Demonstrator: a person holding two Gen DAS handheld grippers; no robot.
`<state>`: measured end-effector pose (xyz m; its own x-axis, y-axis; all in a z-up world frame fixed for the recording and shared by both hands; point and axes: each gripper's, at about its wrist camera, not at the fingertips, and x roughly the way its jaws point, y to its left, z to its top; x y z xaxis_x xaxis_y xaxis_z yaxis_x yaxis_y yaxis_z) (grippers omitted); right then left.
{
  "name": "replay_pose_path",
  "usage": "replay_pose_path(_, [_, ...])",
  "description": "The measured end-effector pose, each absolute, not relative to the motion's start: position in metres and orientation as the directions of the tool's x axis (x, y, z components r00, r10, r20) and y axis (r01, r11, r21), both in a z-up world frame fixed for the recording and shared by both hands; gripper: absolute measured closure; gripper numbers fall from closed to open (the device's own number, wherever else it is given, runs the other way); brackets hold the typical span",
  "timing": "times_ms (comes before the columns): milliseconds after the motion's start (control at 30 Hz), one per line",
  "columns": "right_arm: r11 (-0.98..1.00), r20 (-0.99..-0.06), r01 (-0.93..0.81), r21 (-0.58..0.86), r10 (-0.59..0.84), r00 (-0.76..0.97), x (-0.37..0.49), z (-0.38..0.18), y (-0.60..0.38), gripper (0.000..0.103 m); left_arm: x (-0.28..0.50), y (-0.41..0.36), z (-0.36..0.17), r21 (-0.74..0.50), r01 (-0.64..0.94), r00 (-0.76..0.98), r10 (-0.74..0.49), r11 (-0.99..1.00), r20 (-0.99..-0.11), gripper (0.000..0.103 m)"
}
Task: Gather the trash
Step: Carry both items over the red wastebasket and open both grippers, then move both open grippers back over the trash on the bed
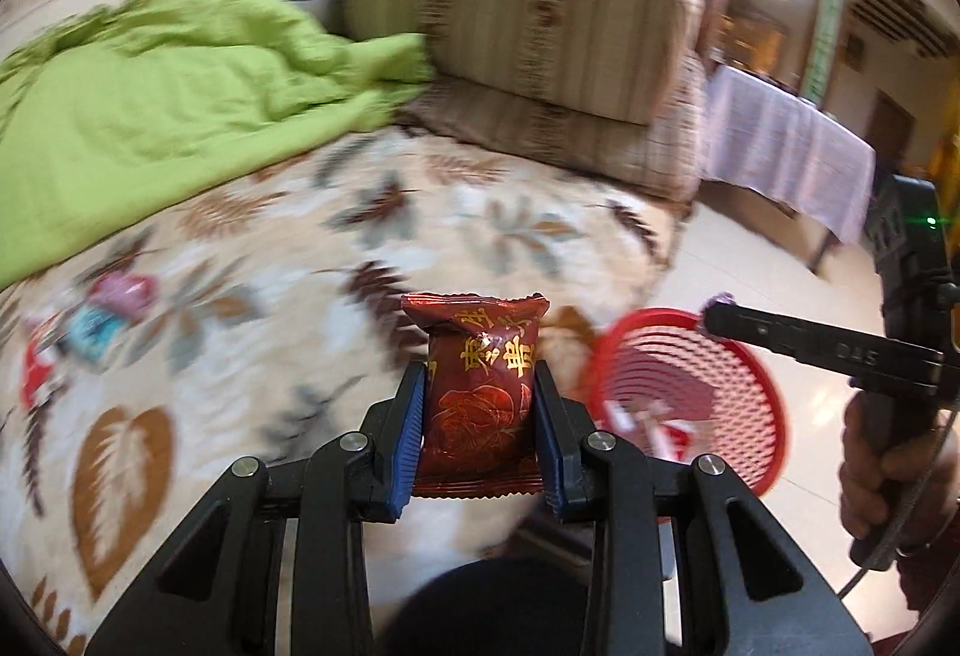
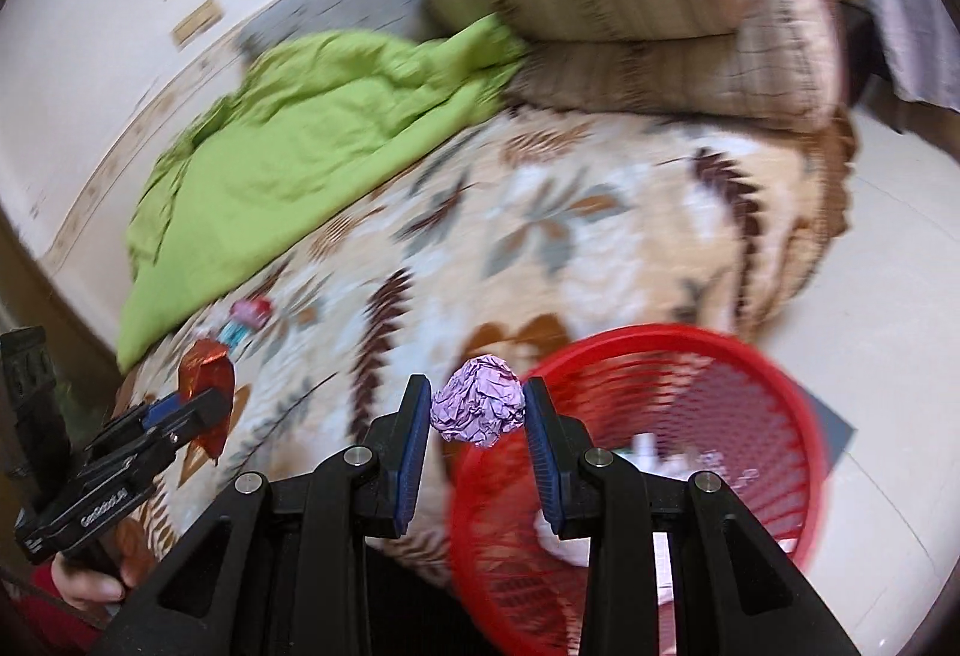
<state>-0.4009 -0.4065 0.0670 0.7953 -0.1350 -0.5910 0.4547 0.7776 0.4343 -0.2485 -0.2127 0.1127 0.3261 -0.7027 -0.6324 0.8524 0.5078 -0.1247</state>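
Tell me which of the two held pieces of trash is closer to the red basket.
The crumpled purple ball in the right gripper: it hangs at the red basket rim, while the dark red packet is over the bed.

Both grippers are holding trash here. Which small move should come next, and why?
Probably carry the right gripper a little further over the red basket and open it. Its crumpled purple ball is already at the basket's rim, closer than the left gripper with its dark red snack packet.

Red basket (image 2: 750,386), leaf-patterned blanket (image 1: 420,212)
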Motion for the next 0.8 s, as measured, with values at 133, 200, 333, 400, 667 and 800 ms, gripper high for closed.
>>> replay_pose_path(133, [0.750, -0.592, 0.504, 0.428, -0.188, 0.784, -0.421, 0.068, -0.427, 0.068, -0.269, -0.255, 0.113, -0.149, 0.894, 0.231, -0.721, 0.422, -0.654, 0.071])
replay_pose_path(200, [0.730, -0.598, 0.528, 0.434, -0.205, 0.775, -0.428, 0.065, -0.437, 0.068, -0.279, -0.276, 0.110, -0.164, 0.911, 0.181, -0.723, 0.379, -0.667, 0.071])
replay_pose_path(333, [0.693, -0.625, 0.581, 0.427, -0.237, 0.743, -0.435, 0.055, -0.452, 0.065, -0.291, -0.312, 0.092, -0.190, 0.923, 0.108, -0.698, 0.335, -0.708, 0.068])
replay_pose_path(400, [0.682, -0.646, 0.598, 0.420, -0.238, 0.725, -0.434, 0.047, -0.457, 0.053, -0.290, -0.323, 0.080, -0.224, 0.916, 0.062, -0.670, 0.332, -0.740, 0.049])
replay_pose_path(667, [0.678, -0.639, 0.596, 0.429, -0.238, 0.731, -0.430, 0.047, -0.459, 0.051, -0.264, -0.294, 0.081, -0.267, 0.872, 0.097, -0.680, 0.409, -0.727, 0.042])
replay_pose_path(800, [0.712, -0.610, 0.542, 0.447, -0.201, 0.767, -0.406, 0.058, -0.445, 0.051, -0.241, -0.260, 0.092, -0.250, 0.839, 0.179, -0.679, 0.483, -0.712, 0.040])
